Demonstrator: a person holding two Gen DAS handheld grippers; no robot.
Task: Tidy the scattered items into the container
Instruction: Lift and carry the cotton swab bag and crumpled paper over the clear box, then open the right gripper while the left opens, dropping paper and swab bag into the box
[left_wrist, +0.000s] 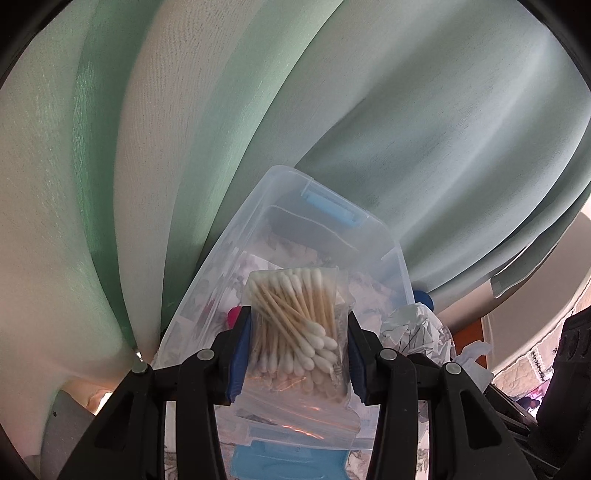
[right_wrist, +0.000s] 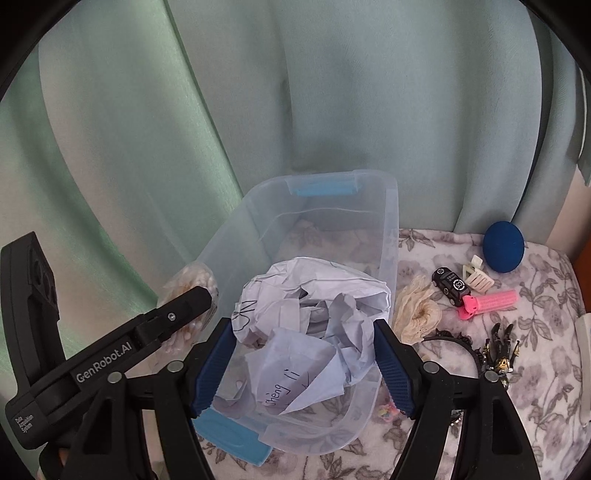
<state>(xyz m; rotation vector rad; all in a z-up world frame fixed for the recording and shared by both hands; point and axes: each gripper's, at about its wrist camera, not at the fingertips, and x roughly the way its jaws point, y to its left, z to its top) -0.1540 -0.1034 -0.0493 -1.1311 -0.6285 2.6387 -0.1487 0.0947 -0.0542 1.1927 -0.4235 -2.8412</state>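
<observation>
Paper (right_wrist: 306, 314), crumpled and scribbled with handwriting, sits between the blue pads of the right tool (right_wrist: 304, 363), clenched on it from both sides above the clear plastic container (right_wrist: 391, 236). The left tool (left_wrist: 295, 343) is clenched on a clear bag of cotton swabs (left_wrist: 295, 321), carried over the near end of the same container, whose blue latches show at both ends. To the right of the container, on the floral-covered tabletop (right_wrist: 546, 362), lie a cream lace scrunchie (right_wrist: 415, 312), a black toy car (right_wrist: 452, 286), a white hair claw (right_wrist: 476, 275), a pink hair roller (right_wrist: 487, 301), a dark blue ball (right_wrist: 503, 246) and a black beaded hairband (right_wrist: 465, 341). Pale green curtains (right_wrist: 332, 92) hang close behind the container.
</observation>
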